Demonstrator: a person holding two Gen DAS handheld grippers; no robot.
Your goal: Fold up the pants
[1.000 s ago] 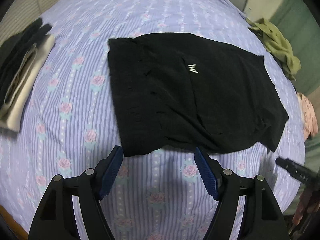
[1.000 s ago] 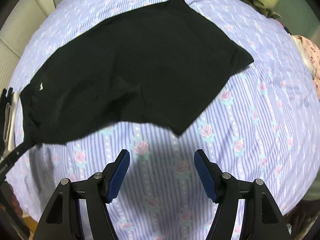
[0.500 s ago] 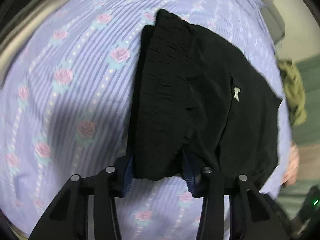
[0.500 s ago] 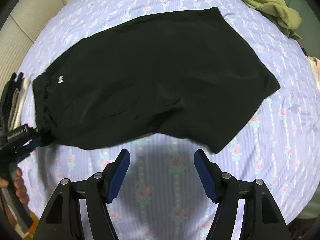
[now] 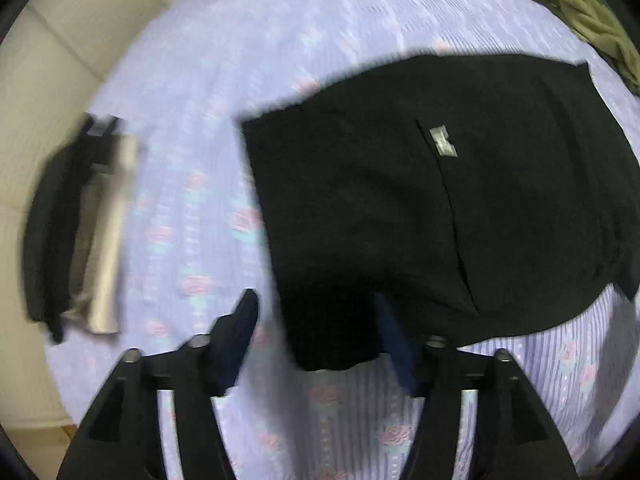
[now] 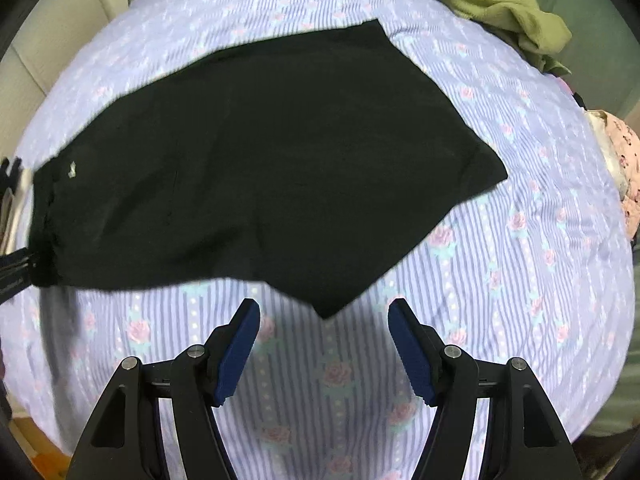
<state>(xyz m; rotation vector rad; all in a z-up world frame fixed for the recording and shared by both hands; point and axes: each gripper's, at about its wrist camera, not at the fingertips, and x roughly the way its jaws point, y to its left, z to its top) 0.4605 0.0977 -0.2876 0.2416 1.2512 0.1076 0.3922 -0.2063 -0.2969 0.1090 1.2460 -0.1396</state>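
Observation:
Black shorts (image 5: 420,216) with a small white logo lie spread on the purple flowered bedsheet (image 5: 192,264). In the left wrist view my left gripper (image 5: 320,332) stands wide open around the near waistband corner, which lies between the fingers; the view is blurred. In the right wrist view the shorts (image 6: 280,160) stretch from the left edge to a hem corner right of centre. My right gripper (image 6: 324,340) is open and empty, just short of the nearest leg corner. The left gripper (image 6: 16,272) shows at the waistband, far left.
A folded stack of dark and beige clothes (image 5: 80,232) lies left of the shorts. An olive green garment (image 6: 504,12) lies at the far right of the bed. A pink flowered cloth (image 6: 624,160) sits at the right edge. A cream wall (image 5: 48,60) lies beyond the bed.
My left gripper closed in on the waistband corner, narrowed around it, then opened wide again while swinging. The shorts shifted on the sheet. My right gripper stayed open and came closer to the leg corner.

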